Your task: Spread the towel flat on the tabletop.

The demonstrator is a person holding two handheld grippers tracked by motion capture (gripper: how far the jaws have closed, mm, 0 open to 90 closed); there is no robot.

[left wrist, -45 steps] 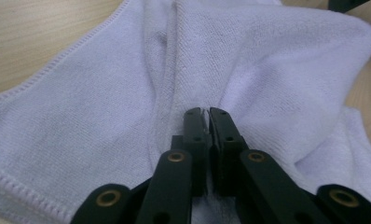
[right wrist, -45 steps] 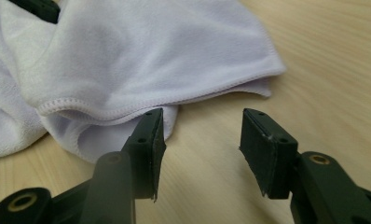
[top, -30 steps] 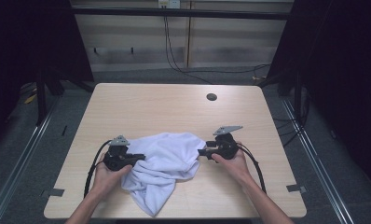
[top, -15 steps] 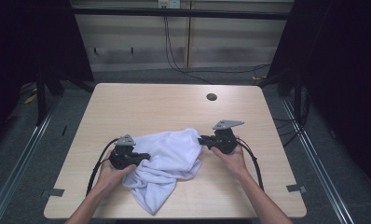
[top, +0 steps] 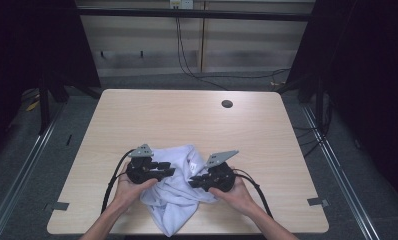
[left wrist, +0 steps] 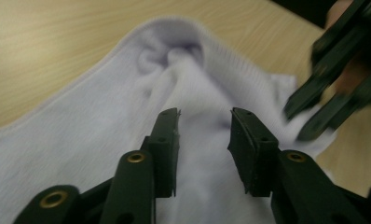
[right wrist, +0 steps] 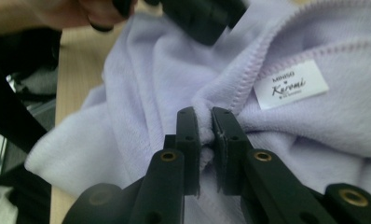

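- Right gripper [right wrist: 204, 116]: black jaws nearly together, pinching a bunched fold of the pale lilac fleece cloth [top: 174, 200] next to its stitched hem; pads press on the fabric.
- Left gripper [left wrist: 204, 119]: jaws have just been opening, now part-way apart over the cloth's middle ridge; fabric lies under and between them, pads not pressing on it.
- In the high view the left gripper [top: 169, 167] and right gripper [top: 193, 181] sit close together over the cloth, tips facing each other.
- Cloth lies crumpled near the front edge of the light wooden table [top: 187, 120], between the two hands; its lower tip reaches about to that edge.
- Open room: far half of the table is bare apart from a small dark round cable hole [top: 227, 104]; both side strips beside the hands are free too.
- Cloth is soft, fuzzy, deeply wrinkled; small white rectangular sewn label [right wrist: 293, 84] with dark print near the hem.
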